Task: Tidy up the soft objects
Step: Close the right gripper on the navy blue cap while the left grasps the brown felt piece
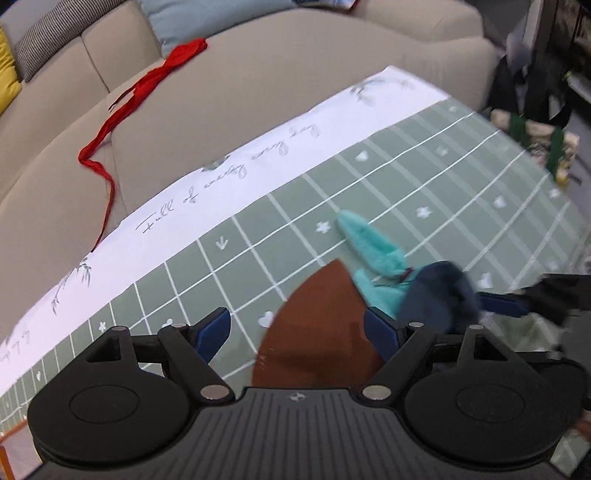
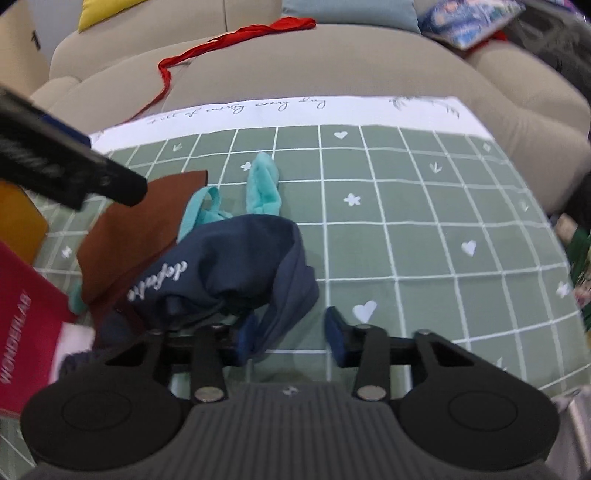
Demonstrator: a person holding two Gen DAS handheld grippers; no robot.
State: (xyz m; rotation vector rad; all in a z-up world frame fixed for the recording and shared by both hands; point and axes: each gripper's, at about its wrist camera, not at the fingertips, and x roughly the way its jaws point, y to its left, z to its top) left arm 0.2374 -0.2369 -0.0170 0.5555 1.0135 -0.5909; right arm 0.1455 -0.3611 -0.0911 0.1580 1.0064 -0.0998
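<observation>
Left tongs spread over brown cloth; right tongs spread beside navy garment.

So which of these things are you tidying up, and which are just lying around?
For the job: navy cloth, brown cloth, teal sock, the other teal piece.

Just lying about: red ribbon on the sofa, yellow cushion, red book.

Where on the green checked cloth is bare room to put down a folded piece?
The green checked cloth lies bare to the right of the navy garment and the turquoise sock, up to its white lettered border. The left is crowded: brown cloth, red book.
</observation>
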